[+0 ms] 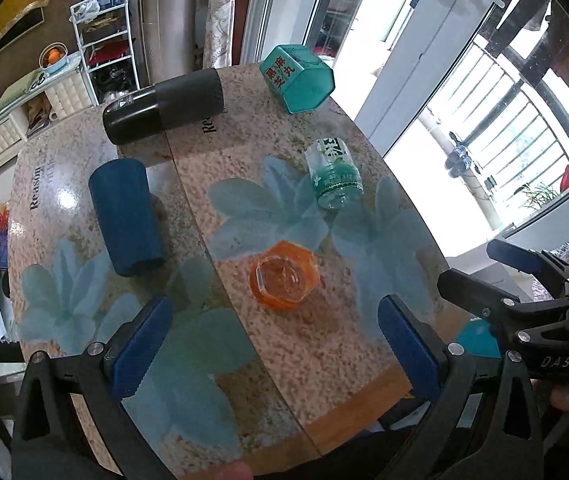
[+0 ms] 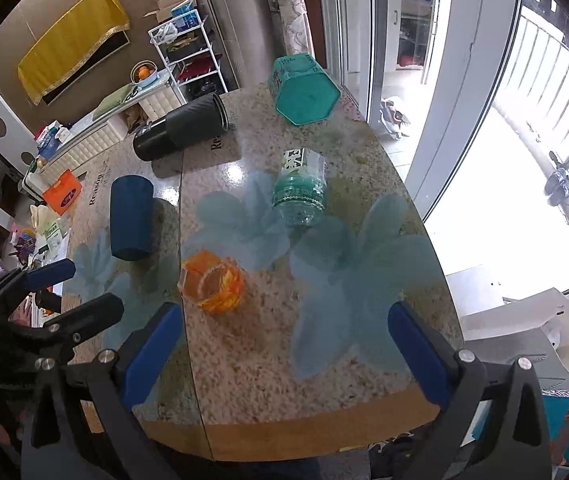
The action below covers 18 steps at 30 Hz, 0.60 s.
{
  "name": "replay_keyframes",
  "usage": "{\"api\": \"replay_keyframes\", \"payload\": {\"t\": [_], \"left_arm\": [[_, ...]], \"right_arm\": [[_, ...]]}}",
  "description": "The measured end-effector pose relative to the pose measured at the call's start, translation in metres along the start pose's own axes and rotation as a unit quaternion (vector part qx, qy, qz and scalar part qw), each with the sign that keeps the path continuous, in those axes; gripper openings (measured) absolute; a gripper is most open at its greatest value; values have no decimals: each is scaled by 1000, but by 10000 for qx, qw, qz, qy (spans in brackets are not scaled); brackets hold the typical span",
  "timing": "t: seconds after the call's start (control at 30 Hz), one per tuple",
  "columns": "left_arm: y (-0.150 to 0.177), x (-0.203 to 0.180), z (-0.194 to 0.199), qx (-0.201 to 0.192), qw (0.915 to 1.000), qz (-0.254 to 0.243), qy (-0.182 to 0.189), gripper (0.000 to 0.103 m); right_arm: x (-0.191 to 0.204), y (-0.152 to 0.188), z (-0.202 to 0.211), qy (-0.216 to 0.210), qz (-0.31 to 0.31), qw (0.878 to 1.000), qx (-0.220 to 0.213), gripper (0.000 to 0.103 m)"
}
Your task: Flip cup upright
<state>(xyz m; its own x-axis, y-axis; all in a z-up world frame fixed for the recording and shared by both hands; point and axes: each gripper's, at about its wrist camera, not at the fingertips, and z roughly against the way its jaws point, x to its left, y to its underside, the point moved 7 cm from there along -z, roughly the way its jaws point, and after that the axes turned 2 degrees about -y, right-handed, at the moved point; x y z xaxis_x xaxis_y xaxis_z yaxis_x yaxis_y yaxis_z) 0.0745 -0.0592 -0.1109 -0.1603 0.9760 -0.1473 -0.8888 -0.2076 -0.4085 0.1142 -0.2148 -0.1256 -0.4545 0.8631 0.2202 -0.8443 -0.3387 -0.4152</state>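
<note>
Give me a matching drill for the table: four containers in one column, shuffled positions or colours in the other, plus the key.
Things:
1. black tumbler
2. blue cup
3. teal hexagonal tin
4. orange glass cup

Descriptions:
A. closest to both grippers
B. far edge, by the window
C. on its side, left half of table
D. on its side, far left, two-tone dark body

Pairs: 1-D, 2-C, 3-B, 4-A

Left gripper (image 1: 276, 344) jaws spread wide, right gripper (image 2: 288, 350) likewise, seemingly side by side
</note>
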Motion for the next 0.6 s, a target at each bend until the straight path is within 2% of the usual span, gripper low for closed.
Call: {"api": "replay_keyframes", "payload": {"t": [0.27, 0.6], "left_arm": [[-3, 0, 5, -42, 9998, -25, -179, 103], [-4, 2, 6, -28, 9997, 31, -223, 103]], "right_arm": [[0, -1, 1, -57, -10, 10000, -24, 103], [2, -2, 5, -134, 42, 9998, -105, 103]]}}
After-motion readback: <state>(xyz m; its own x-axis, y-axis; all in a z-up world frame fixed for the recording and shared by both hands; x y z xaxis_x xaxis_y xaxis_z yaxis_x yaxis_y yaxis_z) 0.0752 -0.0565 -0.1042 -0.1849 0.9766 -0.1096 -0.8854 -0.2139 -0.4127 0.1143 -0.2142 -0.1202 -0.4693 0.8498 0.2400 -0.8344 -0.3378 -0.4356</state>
